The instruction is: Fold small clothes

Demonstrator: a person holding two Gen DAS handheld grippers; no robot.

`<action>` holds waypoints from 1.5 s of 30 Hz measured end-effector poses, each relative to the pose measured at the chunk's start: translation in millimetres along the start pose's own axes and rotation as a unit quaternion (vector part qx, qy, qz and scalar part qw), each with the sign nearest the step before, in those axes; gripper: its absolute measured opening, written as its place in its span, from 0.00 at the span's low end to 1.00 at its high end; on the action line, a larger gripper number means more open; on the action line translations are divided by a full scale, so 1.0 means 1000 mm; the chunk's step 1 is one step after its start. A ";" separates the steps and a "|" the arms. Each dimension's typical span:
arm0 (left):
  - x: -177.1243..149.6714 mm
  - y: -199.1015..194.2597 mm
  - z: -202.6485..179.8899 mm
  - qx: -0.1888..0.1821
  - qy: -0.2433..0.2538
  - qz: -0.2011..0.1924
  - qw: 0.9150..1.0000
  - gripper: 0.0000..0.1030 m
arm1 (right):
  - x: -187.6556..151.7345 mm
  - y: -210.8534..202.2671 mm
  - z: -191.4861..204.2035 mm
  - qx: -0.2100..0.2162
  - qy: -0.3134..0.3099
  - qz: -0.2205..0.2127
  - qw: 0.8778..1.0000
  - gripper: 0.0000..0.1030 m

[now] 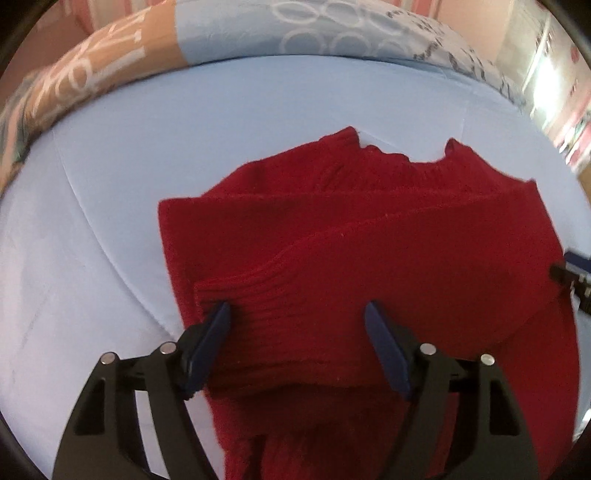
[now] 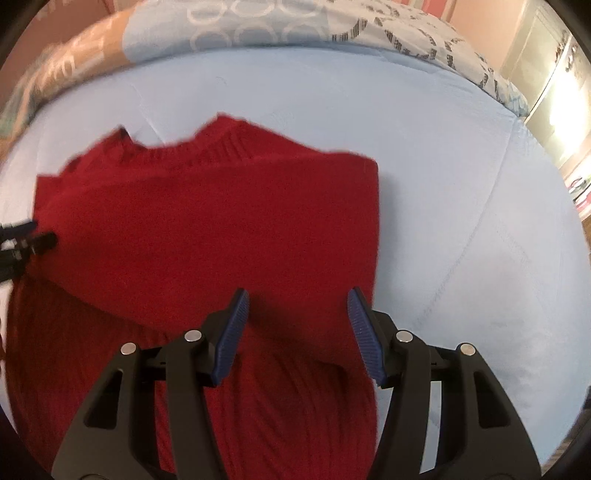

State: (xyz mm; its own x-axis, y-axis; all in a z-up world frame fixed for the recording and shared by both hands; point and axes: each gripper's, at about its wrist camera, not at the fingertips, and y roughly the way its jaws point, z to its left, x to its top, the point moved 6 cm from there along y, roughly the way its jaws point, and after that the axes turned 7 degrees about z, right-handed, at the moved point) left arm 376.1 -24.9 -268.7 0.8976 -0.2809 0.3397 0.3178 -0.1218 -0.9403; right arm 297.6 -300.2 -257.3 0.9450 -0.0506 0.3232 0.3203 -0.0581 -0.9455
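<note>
The left gripper (image 1: pixel 297 314) hangs over the near-left part of a red knitted sweater (image 1: pixel 369 229), pointing steeply down. Its blue fingers (image 1: pixel 214 332) stand wide apart. The ribbed cuff of a folded-in sleeve (image 1: pixel 280 291) lies between them; neither pad visibly presses on it. The left fingertip sits at the cuff's edge, at 9 o'clock of the gripper's midpoint.

The sweater lies partly folded on a light blue bed sheet (image 1: pixel 110 177). Its neckline (image 1: pixel 402 155) points toward 12 o'clock in both views. The sleeve lies diagonally across the body of the garment, with the cuff toward 7 o'clock. A patterned duvet (image 1: pixel 229 33) is bunched along the far edge of the bed, from 10 to 1 o'clock.

The right gripper (image 2: pixel 297 299) hangs over the near-right part of the sweater (image 2: pixel 207 229), also pointing steeply down. Its ribbed blue fingers (image 2: pixel 231 332) are apart, with flat red knit beneath the gap and no fold gripped. The right finger lies along the garment's right edge. In the left wrist view, the tip of the right gripper shows at 3 o'clock, at the sweater's right edge.
</note>
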 end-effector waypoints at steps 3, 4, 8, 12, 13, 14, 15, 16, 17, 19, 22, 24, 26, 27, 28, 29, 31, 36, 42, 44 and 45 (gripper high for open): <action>-0.004 -0.002 -0.008 0.034 0.029 -0.005 0.999 0.76 | 0.009 0.007 0.022 0.011 -0.035 -0.011 0.999 0.59; -0.006 -0.003 -0.008 0.037 0.030 -0.006 0.999 0.76 | 0.011 0.010 0.027 0.012 -0.044 -0.013 0.999 0.59; -0.010 -0.004 0.000 0.036 0.013 -0.004 0.999 0.85 | 0.013 0.026 0.023 0.016 -0.054 -0.010 0.998 0.62; -0.017 -0.007 0.004 0.032 0.007 -0.006 0.999 0.85 | 0.013 0.025 -0.003 0.015 -0.033 -0.007 0.999 0.61; -0.018 -0.008 0.003 0.034 0.009 -0.006 0.999 0.85 | 0.012 0.026 -0.008 0.015 -0.026 -0.005 1.000 0.61; -0.016 -0.007 0.001 0.038 0.012 -0.007 0.999 0.85 | 0.010 0.026 -0.012 0.017 -0.021 -0.004 1.000 0.61; -0.015 -0.006 -0.001 0.043 0.014 -0.007 0.999 0.85 | 0.010 0.026 -0.014 0.017 -0.019 -0.004 1.000 0.61; -0.015 -0.009 -0.004 0.052 0.015 -0.007 0.999 0.85 | 0.010 0.025 -0.015 0.016 -0.017 -0.003 1.000 0.61; -0.012 -0.008 -0.002 0.057 0.016 -0.006 0.998 0.84 | 0.010 0.024 -0.013 0.012 -0.017 -0.002 1.000 0.61; -0.010 -0.013 -0.005 0.066 0.019 -0.005 0.998 0.84 | 0.009 0.018 -0.009 0.004 -0.024 -0.005 1.000 0.62; -0.011 -0.028 -0.015 0.066 0.017 -0.004 0.998 0.84 | 0.007 0.005 -0.003 0.015 -0.031 -0.017 0.999 0.66; -0.014 -0.037 -0.025 0.054 0.011 0.000 0.998 0.88 | 0.000 -0.004 0.002 0.016 -0.037 -0.021 0.999 0.75; -0.021 -0.039 -0.039 0.039 0.007 0.012 0.999 0.89 | -0.009 -0.006 0.010 0.017 -0.053 -0.013 0.998 0.75; -0.024 -0.038 -0.045 0.034 0.009 0.020 0.999 0.89 | -0.014 -0.006 0.014 0.016 -0.063 -0.008 0.998 0.75; -0.031 -0.034 -0.054 0.034 0.014 0.029 0.999 0.89 | -0.017 -0.005 0.017 0.016 -0.069 -0.005 0.997 0.75; -0.035 -0.031 -0.058 0.039 0.018 0.033 0.999 0.89 | -0.022 -0.002 0.020 0.013 -0.076 0.003 0.997 0.75; -0.048 -0.019 -0.064 0.054 0.027 0.052 0.997 0.89 | -0.031 0.009 0.018 0.003 -0.078 0.020 0.997 0.74; -0.060 -0.008 -0.063 0.050 0.018 0.063 0.997 0.89 | -0.043 0.020 0.009 0.009 -0.066 0.032 0.997 0.74; -0.060 -0.018 -0.067 0.056 0.019 0.050 0.997 0.89 | -0.043 0.000 0.014 0.010 -0.063 0.006 0.998 0.74; -0.061 -0.027 -0.069 0.055 0.017 0.041 0.998 0.89 | -0.045 -0.012 0.014 0.013 -0.056 -0.006 0.998 0.74; -0.062 -0.031 -0.070 0.055 0.016 0.037 0.998 0.89 | -0.047 -0.019 0.014 0.013 -0.055 -0.013 0.998 0.75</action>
State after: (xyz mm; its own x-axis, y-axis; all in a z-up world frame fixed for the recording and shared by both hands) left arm 289.4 -70.3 -259.1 0.9103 -0.3158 0.2677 0.2838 0.0051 -0.9589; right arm 248.2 -283.0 -254.5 0.9374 0.0599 0.3430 0.3453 -0.0325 -0.9379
